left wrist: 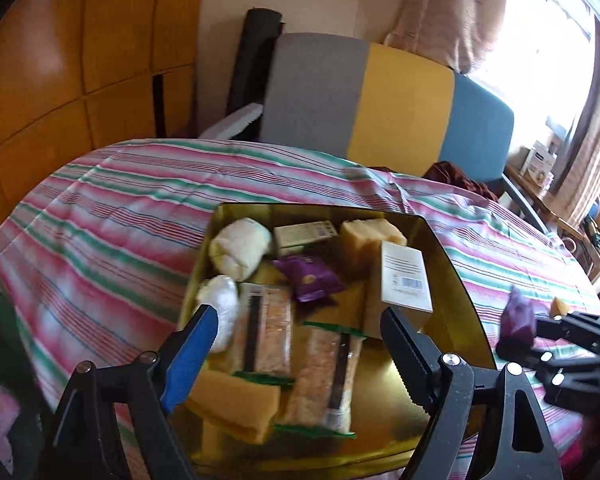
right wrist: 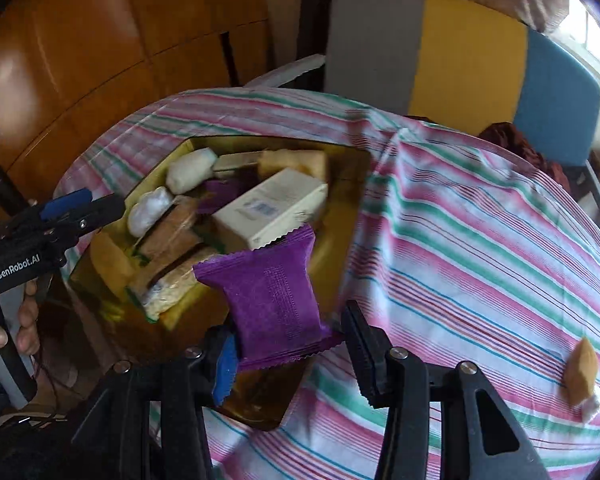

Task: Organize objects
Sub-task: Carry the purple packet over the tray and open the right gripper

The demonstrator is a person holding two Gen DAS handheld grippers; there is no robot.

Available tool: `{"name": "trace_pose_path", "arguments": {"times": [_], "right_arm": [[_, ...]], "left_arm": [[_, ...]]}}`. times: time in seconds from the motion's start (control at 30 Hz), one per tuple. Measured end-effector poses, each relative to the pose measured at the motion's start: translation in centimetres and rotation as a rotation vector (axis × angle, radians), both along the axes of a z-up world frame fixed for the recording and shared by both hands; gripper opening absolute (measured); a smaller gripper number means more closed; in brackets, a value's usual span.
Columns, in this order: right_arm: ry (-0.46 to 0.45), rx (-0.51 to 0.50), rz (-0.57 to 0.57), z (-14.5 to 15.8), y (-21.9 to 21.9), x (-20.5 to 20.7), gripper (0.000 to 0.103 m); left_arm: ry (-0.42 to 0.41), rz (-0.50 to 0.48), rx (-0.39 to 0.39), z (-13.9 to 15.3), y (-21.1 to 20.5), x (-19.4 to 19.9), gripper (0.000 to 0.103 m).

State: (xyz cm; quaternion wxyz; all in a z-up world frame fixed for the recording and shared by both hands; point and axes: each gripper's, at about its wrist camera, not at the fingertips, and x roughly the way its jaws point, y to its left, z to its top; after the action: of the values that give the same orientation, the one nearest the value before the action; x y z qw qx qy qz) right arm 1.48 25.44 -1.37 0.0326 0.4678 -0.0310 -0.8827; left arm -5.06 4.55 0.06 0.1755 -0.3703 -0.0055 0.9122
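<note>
My right gripper (right wrist: 288, 344) is clamped on a purple packet (right wrist: 272, 296), held up over the near corner of the gold tin (right wrist: 352, 200) — its bottom edge hides behind my blue pad. My left gripper (left wrist: 300, 340) hangs spread wide with nothing between its jaws, above two cracker packs (left wrist: 266, 328). Beyond those jaws: two white rolls, one more purple packet, one white box (left wrist: 406, 276). Everything's blurry, labels unreadable.

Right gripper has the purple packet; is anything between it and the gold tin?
Nothing visible blocks it. The purple packet, held in the right gripper, hangs beside the gold tin. The white box and other snacks fill the far part; the near corner is bare.
</note>
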Motion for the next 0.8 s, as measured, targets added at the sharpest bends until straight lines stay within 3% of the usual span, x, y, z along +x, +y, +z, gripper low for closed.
{"name": "trace_pose_path", "arguments": {"times": [0.13,0.4,0.8], "right_arm": [[-0.060,0.003,0.092,-1.8,-4.1,-1.6,0.048],[-0.160,-0.016,0.135,-5.1,-6.6,-3.4,0.050],[-0.093,-0.080,0.143,-3.9,-6.2,-2.0,0.055]], "left_arm": [[0.027,0.023,-0.007,0.4,-1.4,0.7,0.087],[0.049,0.054,-0.034,0.7,-2.2,1.4,0.093],[0.063,0.037,-0.060,0.8,-1.4,2.0,0.093]]}}
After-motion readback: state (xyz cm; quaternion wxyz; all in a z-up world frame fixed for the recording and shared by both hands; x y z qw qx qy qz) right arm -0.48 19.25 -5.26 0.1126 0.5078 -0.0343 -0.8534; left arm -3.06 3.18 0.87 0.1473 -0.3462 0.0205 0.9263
